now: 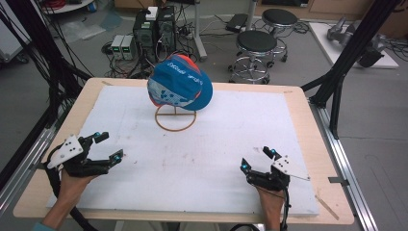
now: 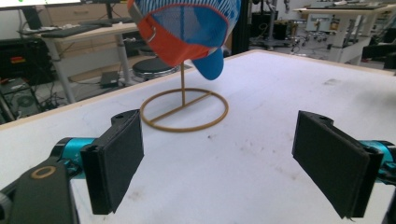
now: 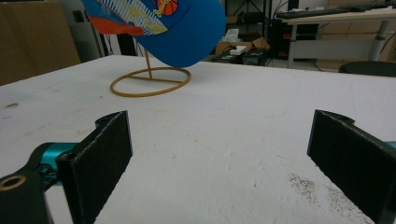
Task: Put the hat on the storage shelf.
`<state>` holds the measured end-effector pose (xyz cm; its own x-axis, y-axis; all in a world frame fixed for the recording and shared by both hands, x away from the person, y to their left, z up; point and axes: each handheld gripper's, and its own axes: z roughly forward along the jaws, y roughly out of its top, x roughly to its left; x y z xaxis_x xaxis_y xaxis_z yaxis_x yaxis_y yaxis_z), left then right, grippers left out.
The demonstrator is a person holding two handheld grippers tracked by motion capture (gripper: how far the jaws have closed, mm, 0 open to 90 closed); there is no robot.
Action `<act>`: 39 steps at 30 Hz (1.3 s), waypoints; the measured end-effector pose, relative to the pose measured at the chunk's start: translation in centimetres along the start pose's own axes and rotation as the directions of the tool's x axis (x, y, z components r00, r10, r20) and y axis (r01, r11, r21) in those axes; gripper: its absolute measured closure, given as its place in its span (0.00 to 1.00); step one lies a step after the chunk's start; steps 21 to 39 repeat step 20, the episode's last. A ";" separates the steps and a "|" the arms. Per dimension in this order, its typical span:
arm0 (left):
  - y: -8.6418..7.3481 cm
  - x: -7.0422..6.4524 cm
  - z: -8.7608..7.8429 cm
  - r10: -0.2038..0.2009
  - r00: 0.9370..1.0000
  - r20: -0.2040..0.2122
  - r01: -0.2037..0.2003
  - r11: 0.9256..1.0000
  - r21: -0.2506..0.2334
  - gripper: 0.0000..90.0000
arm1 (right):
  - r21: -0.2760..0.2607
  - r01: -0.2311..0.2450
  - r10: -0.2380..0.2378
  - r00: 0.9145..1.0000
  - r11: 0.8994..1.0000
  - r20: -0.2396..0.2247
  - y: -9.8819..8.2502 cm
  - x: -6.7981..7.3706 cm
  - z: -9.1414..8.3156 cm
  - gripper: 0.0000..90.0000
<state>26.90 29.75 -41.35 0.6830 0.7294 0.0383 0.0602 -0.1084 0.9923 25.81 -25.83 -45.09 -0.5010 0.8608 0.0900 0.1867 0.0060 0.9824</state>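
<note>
Blue and orange, the baseball cap (image 1: 179, 82) sits on a thin brass-coloured stand (image 1: 175, 120) at the far middle of the white tabletop (image 1: 216, 144), tilted, brim pointing down and to the right. Both the left hand-held gripper (image 1: 108, 145) and the right hand-held gripper (image 1: 256, 159) rest near the front edge, jaws wide apart, well away from the cap.
</note>
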 end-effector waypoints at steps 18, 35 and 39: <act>-4.0 0.3 -1.4 -0.055 0.994 -0.090 0.051 0.997 -0.050 0.19 | -0.002 -0.006 0.006 1.000 1.000 -0.004 0.0 0.0 -0.1 0.06; -4.0 0.3 -1.4 -0.048 0.995 -0.089 0.044 0.998 -0.048 0.19 | -0.002 -0.010 0.010 1.000 1.000 -0.003 0.0 0.0 -0.1 0.06; -4.0 0.3 -1.4 -0.048 0.995 -0.089 0.044 0.998 -0.048 0.19 | -0.002 -0.010 0.010 1.000 1.000 -0.003 0.0 0.0 -0.1 0.06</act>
